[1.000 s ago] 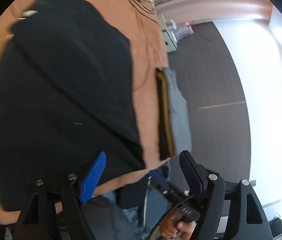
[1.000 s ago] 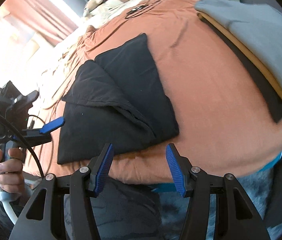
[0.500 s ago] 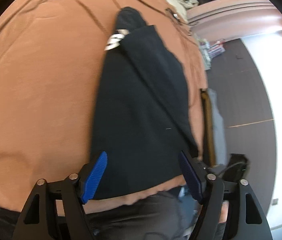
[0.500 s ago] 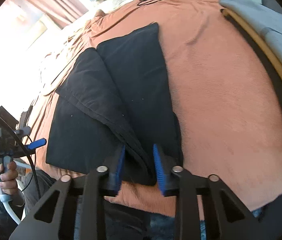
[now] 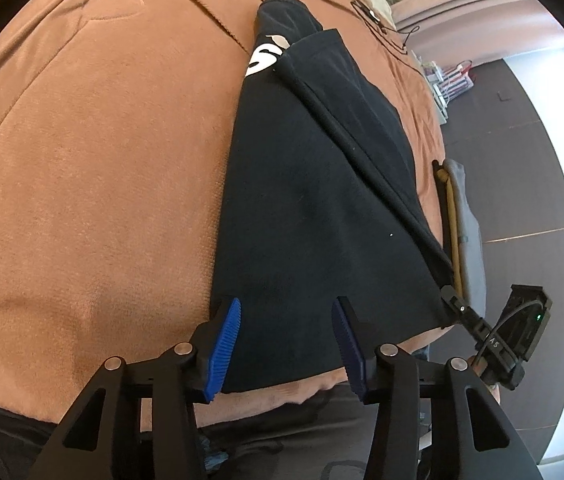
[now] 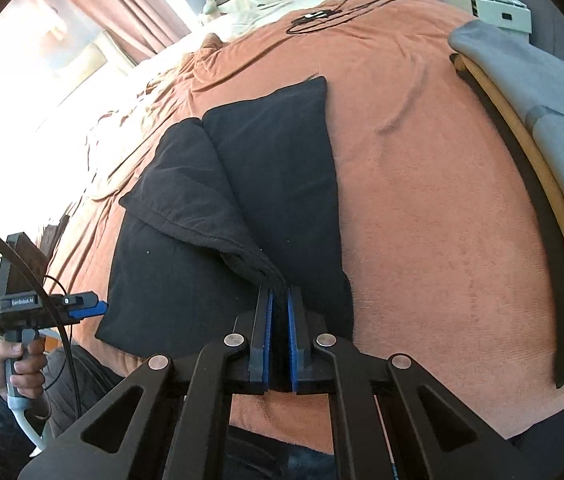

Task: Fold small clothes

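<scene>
A bed covered in a rust-orange blanket (image 6: 422, 208) carried a partly folded black garment (image 6: 274, 184), a stack of folded clothes (image 6: 538, 128) at its edge, and a black cable (image 6: 322, 16) near the pillows.

A black garment (image 6: 242, 208) is spread flat on an orange cover, filling the centre of the right wrist view. One side is folded over the middle, so that a hemmed edge runs diagonally from the upper left toward the bottom centre. In the left wrist view the garment (image 5: 314, 200) is seen right of centre, with a white print exposed at its far, upper end.
</scene>
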The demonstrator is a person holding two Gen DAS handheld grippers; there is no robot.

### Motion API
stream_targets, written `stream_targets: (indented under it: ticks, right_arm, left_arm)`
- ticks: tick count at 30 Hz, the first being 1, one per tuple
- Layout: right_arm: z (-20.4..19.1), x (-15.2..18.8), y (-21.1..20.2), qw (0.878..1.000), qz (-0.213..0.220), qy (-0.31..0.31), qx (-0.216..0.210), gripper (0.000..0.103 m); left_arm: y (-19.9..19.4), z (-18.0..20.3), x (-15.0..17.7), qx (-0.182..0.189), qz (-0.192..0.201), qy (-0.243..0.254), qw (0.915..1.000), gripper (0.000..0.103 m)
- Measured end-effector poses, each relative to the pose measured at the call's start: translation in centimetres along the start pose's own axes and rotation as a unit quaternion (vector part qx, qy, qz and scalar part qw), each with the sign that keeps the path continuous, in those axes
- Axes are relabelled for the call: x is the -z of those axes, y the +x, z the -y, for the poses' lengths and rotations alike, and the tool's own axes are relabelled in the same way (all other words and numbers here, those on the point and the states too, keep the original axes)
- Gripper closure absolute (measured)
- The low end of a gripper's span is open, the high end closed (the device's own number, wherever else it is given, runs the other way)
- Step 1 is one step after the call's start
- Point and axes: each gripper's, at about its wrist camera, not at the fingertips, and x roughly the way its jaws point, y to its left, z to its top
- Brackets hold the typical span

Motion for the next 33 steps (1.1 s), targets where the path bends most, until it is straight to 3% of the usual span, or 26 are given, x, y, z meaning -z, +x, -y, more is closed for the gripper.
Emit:
stream_targets:
  ticks: [5,9,20,24,28,31,33]
  right_arm:
    - [0.8,0.7,0.4,1.000,0.001,0.014,-0.001,0.100]
    - [1.4,0.9,1.4,1.000,0.000,0.024,0.009,0.100]
    - [0.6,0.9,1.2,0.999,0.013,0.016,0.041,0.100]
    - [-0.2,0.7,2.1,0.998,-0.008,0.001,0.066,0.100]
    - [-3.0,-0.4,1.2,0.993,-0.005,-0.046,0.105,0.086]
    - [-5.3,-1.3,0.6,0.992,0.012,-0.076,0.102,0.055]
    - [-7.1,-1.9,0.5,0.989,0.020,-0.101,0.105,0.050]
  left_arm:
    - [0.4,1.1,0.7,-0.019,-0.005,0.016,0.9997,0.054]
    - [0.9,1.0,0.8,-0.042,-0.007,0.015,0.9990,0.070]
    - [-0.3,0.2,0.4,-0.006,0.001,-0.008,0.9999,0.072]
    - [-0.4,-0.1,0.1,-0.003,0.008,-0.011,0.9999,0.072]
    - [-0.5,-0.4,-0.5,0.004,0.013,-0.017,0.9997,0.070]
    - [-0.6,-0.6,-1.2,0.011,0.019,-0.025,0.9994,0.067]
    - [-0.7,-0.6,-1.5,0.016,0.023,-0.026,0.9993,0.065]
